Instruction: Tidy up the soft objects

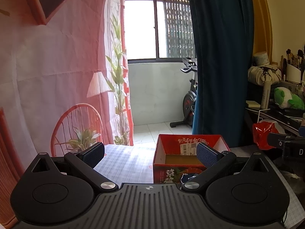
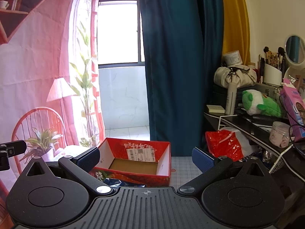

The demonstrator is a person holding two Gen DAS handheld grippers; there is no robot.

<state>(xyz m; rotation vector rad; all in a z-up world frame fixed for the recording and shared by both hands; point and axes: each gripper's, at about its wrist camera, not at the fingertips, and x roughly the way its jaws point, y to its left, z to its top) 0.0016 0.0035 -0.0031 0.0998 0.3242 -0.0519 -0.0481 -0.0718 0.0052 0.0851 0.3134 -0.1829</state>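
An open red cardboard box stands on the checked tablecloth; its brown bottom looks bare. A dark blue crumpled thing lies in front of the box, mostly hidden by the gripper bodies. My left gripper is open and empty, above the table left of the box. My right gripper is open and empty, level with the box. A green and white plush toy lies on the shelf at the right.
A cluttered dark shelf at the right holds a spray can, brush holder, cloth bag, jar and pink carton. A red plastic bag lies beneath it. A teal curtain hangs behind the box. A printed pink backdrop hangs at left.
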